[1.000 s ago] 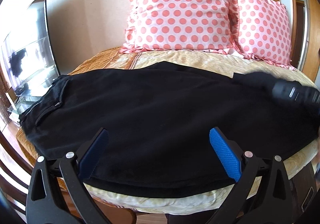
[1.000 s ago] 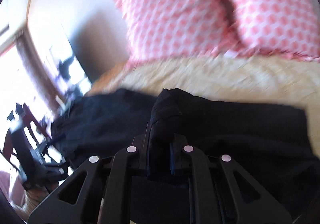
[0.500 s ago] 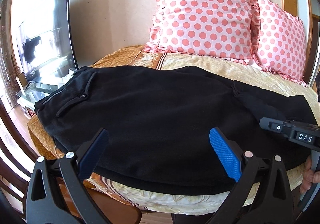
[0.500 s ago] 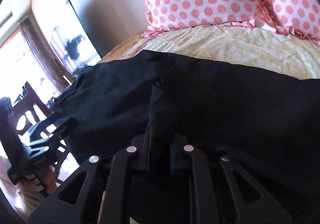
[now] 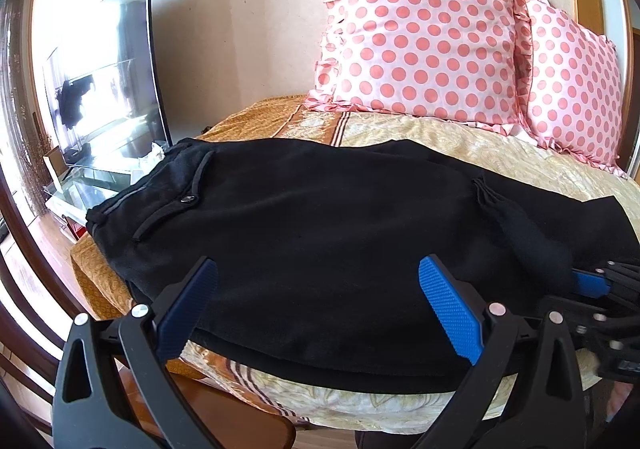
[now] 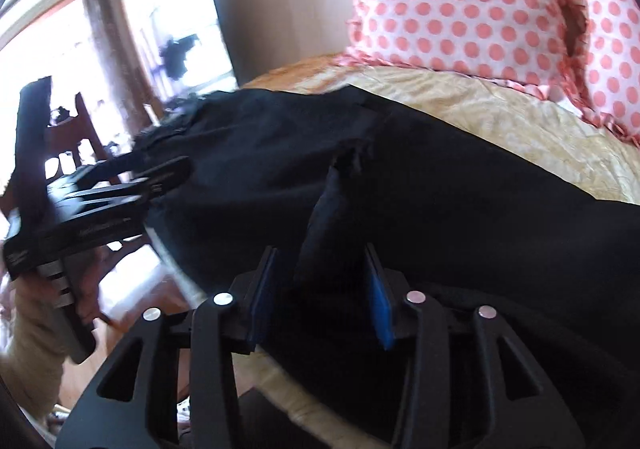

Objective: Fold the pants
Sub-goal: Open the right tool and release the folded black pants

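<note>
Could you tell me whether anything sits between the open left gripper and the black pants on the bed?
Nothing visible does. The left gripper hangs wide open just above the pants, which lie bare across the bed. The polka-dot pillows sit well behind the cloth.

Sunlit bedroom
Two pink polka-dot pillows (image 5: 424, 45) lean on the far beige wall (image 5: 240, 29); a dark screen (image 5: 108, 89), perhaps a television, stands left.
</note>
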`<state>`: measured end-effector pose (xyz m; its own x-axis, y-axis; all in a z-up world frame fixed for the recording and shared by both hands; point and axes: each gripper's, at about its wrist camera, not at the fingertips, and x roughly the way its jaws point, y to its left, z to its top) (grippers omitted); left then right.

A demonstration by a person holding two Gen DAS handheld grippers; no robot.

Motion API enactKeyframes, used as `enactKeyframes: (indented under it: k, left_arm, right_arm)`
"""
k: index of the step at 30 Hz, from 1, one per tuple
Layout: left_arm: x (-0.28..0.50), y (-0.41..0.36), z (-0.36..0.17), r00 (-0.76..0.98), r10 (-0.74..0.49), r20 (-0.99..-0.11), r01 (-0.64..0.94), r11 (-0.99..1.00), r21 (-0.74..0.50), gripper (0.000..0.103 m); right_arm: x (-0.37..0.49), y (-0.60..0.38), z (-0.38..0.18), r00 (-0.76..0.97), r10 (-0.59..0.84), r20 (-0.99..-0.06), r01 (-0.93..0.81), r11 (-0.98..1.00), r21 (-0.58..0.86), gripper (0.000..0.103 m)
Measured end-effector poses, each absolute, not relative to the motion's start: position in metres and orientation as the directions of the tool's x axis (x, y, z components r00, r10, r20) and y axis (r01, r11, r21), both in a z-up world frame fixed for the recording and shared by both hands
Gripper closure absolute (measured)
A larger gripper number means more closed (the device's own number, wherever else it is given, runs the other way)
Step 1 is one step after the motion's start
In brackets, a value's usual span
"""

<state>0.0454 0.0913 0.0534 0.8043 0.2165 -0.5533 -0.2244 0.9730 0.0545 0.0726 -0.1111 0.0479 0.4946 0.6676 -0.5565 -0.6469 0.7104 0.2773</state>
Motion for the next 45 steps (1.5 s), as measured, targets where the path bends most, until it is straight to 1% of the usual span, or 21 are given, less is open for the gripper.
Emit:
enactKeyframes:
  k: [2, 4, 6, 7, 9, 14, 15, 17, 19, 21, 23, 25, 28, 30, 33, 36, 41, 45]
  left_arm:
    - [0.045, 0.095, 0.055, 0.804, 0.223, -0.551, -0.237, 0.970, 0.048, 0.002]
    - [0.044, 0.100, 0.056, 0.804, 0.233, -0.546, -0.252, 0.967, 0.041, 0.002]
    - [0.044, 0.102, 0.056, 0.803, 0.243, -0.545, -0.264, 0.964, 0.040, 0.002]
    - [0.044, 0.104, 0.056, 0.800, 0.248, -0.546, -0.270, 0.962, 0.040, 0.002]
    - [0.044, 0.107, 0.056, 0.795, 0.256, -0.549, -0.282, 0.959, 0.038, 0.002]
    - [0.042, 0.119, 0.055, 0.782, 0.287, -0.553, -0.326, 0.945, 0.030, 0.002]
    - [0.041, 0.125, 0.055, 0.777, 0.296, -0.556, -0.341, 0.940, 0.025, 0.002]
    - [0.039, 0.138, 0.056, 0.766, 0.314, -0.560, -0.370, 0.929, 0.015, 0.002]
    - [0.039, 0.158, 0.058, 0.752, 0.332, -0.570, -0.411, 0.911, -0.012, 0.002]
    - [0.036, 0.182, 0.062, 0.738, 0.339, -0.583, -0.455, 0.889, -0.058, 0.002]
    - [0.031, 0.210, 0.065, 0.729, 0.336, -0.597, -0.501, 0.856, -0.131, 0.002]
    - [0.024, 0.244, 0.067, 0.727, 0.294, -0.620, -0.532, 0.812, -0.239, 0.002]
    - [0.017, 0.283, 0.061, 0.744, 0.178, -0.644, -0.534, 0.738, -0.413, 0.002]
    - [0.014, 0.301, 0.052, 0.764, 0.088, -0.640, -0.513, 0.684, -0.519, 0.003]
    - [0.016, 0.313, 0.043, 0.785, -0.014, -0.619, -0.474, 0.630, -0.615, 0.004]
    - [0.024, 0.313, 0.040, 0.792, -0.047, -0.609, -0.459, 0.612, -0.644, 0.004]
    - [0.027, 0.314, 0.044, 0.822, -0.088, -0.562, -0.415, 0.582, -0.699, 0.004]
    - [0.036, 0.325, 0.039, 0.816, -0.117, -0.566, -0.424, 0.545, -0.724, 0.004]
  right_arm:
    - [0.073, -0.125, 0.061, 0.533, 0.684, -0.498, -0.634, 0.713, 0.301, 0.059]
    - [0.081, -0.141, 0.073, 0.644, 0.606, -0.467, -0.554, 0.790, 0.262, 0.059]
    - [0.095, -0.143, 0.075, 0.723, 0.472, -0.504, -0.458, 0.874, 0.163, 0.059]
    - [0.103, -0.141, 0.074, 0.733, 0.432, -0.525, -0.433, 0.892, 0.130, 0.059]
    - [0.117, -0.131, 0.068, 0.721, 0.404, -0.563, -0.428, 0.899, 0.098, 0.059]
    - [0.113, -0.087, 0.034, 0.616, 0.414, -0.670, -0.536, 0.844, 0.028, 0.059]
    - [0.103, -0.087, 0.032, 0.653, 0.409, -0.637, -0.523, 0.852, 0.012, 0.059]
    - [0.094, -0.086, 0.028, 0.665, 0.411, -0.623, -0.530, 0.848, -0.007, 0.059]
    - [0.094, -0.093, 0.028, 0.645, 0.438, -0.626, -0.538, 0.842, 0.034, 0.059]
    - [0.097, -0.101, 0.026, 0.627, 0.466, -0.624, -0.541, 0.837, 0.081, 0.058]
    - [0.093, -0.100, 0.027, 0.632, 0.465, -0.620, -0.548, 0.834, 0.067, 0.058]
    - [0.090, -0.097, 0.028, 0.639, 0.459, -0.618, -0.546, 0.836, 0.055, 0.058]
    - [0.092, -0.098, 0.028, 0.637, 0.465, -0.615, -0.547, 0.835, 0.065, 0.058]
    - [0.091, -0.097, 0.028, 0.639, 0.466, -0.612, -0.548, 0.834, 0.063, 0.058]
    - [0.092, -0.097, 0.028, 0.639, 0.467, -0.611, -0.550, 0.833, 0.062, 0.058]
    - [0.092, -0.097, 0.028, 0.638, 0.469, -0.610, -0.552, 0.831, 0.062, 0.057]
    - [0.093, -0.097, 0.028, 0.638, 0.470, -0.609, -0.552, 0.831, 0.063, 0.057]
    - [0.093, -0.098, 0.029, 0.637, 0.472, -0.609, -0.555, 0.830, 0.063, 0.057]
